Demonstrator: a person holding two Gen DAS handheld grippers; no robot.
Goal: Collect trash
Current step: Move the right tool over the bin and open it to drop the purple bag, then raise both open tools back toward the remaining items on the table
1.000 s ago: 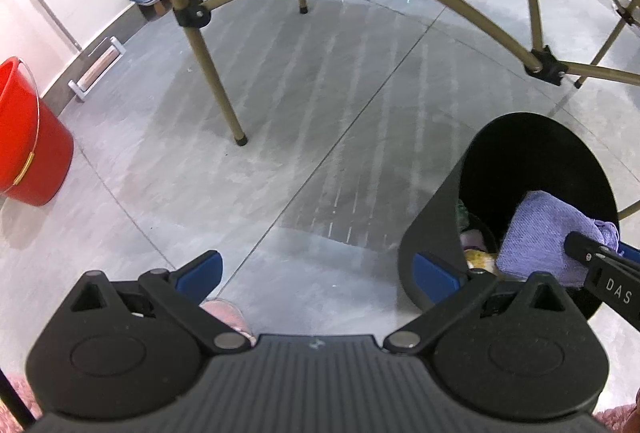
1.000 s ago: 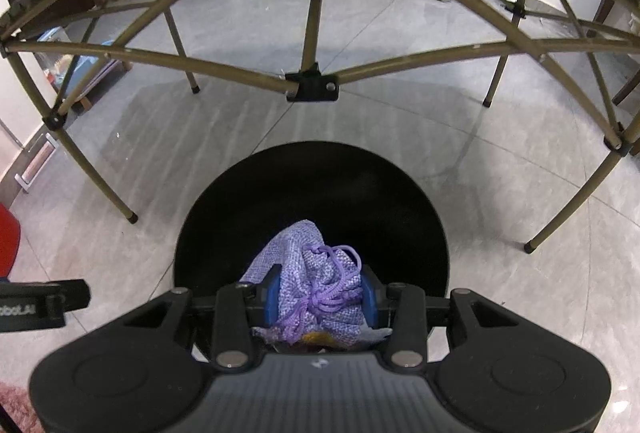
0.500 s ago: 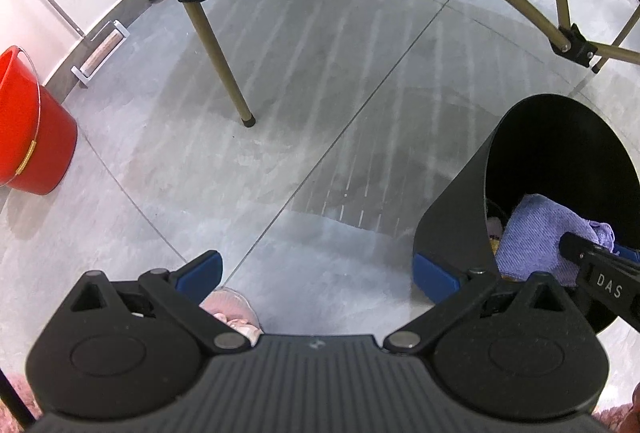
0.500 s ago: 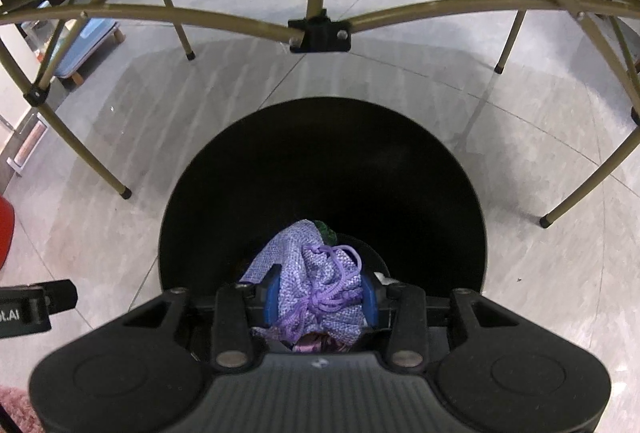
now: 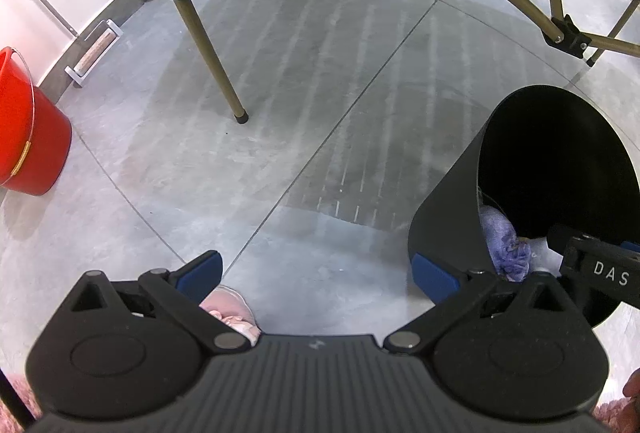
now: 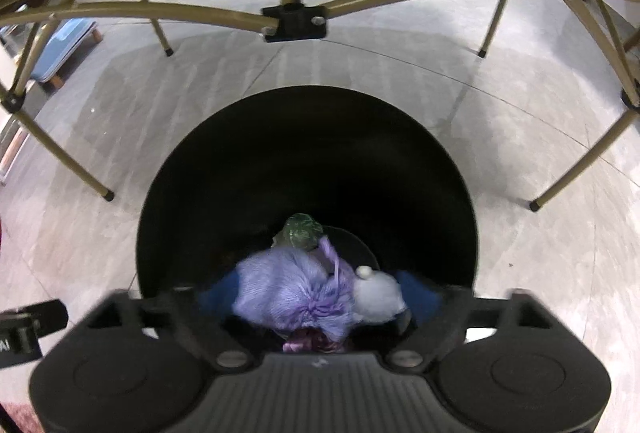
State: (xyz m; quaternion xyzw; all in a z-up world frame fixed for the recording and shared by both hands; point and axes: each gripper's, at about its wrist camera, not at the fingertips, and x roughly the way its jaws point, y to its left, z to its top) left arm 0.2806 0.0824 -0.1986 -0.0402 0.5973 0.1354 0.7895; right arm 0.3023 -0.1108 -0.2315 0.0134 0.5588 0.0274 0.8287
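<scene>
Since a second ago, the right gripper point(image 6: 320, 297) is dipping lower over the black bin point(image 6: 460, 193), positioned so the trash falls inside. Its jaws are springing open, no longer pinching the purple cloth bundle point(image 6: 292, 297), which is dropping onto other scraps. Beside it, the left gripper point(image 5: 316, 273) is idling wide and empty over bare floor.

White letters "DAS" stand on the black body of the right gripper point(image 5: 600, 269), seen in the left wrist view. Any other lettering is too small or cut off to read.
</scene>
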